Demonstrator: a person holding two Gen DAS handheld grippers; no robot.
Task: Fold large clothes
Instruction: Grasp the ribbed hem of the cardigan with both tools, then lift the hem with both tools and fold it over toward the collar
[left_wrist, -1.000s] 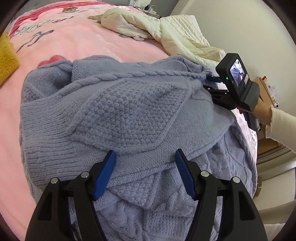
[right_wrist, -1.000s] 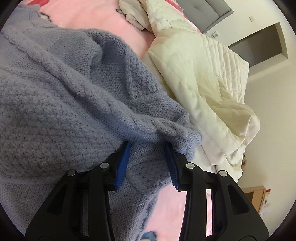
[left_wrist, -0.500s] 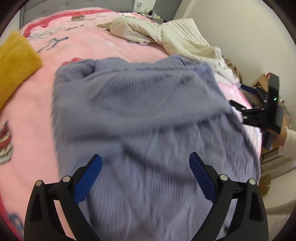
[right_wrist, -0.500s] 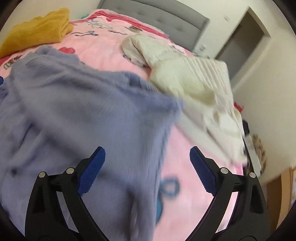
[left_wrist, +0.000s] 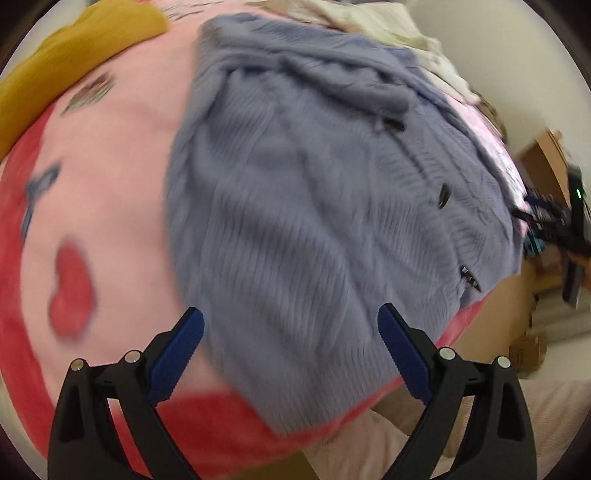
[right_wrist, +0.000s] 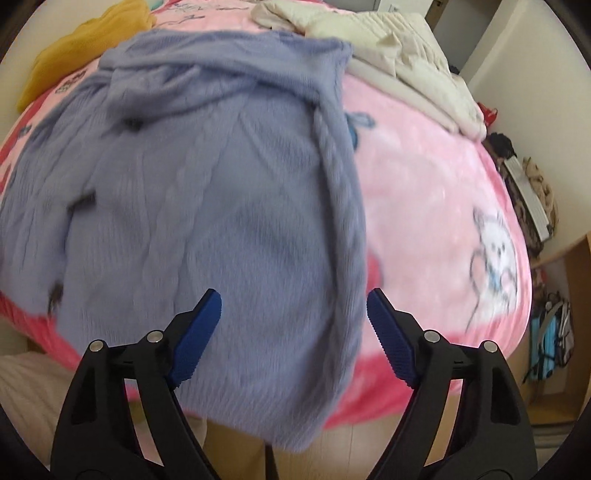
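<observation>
— Since both tools hang above the near hem, why is neither one gripping the lavender cardigan?

— Because the cardigan already lies flat on the pink bedspread, its top part turned down over the body. The left gripper has its blue pads spread wide with only air between them. The right gripper is also apart and empty, though its jaws have just been closing a little from their widest.

— And why does the hem spill past the bed's edge?

— The garment is long; its lower end droops over the red border of the bedspread toward the floor, which probably makes that end easy to pinch from below.

— So the tools sit there to take the hem?

— That seems likely: one stands near each lower corner, fit for lifting the bottom up over the body. The mustard cloth and cream quilt lie well apart at the far side, out of the way.
</observation>
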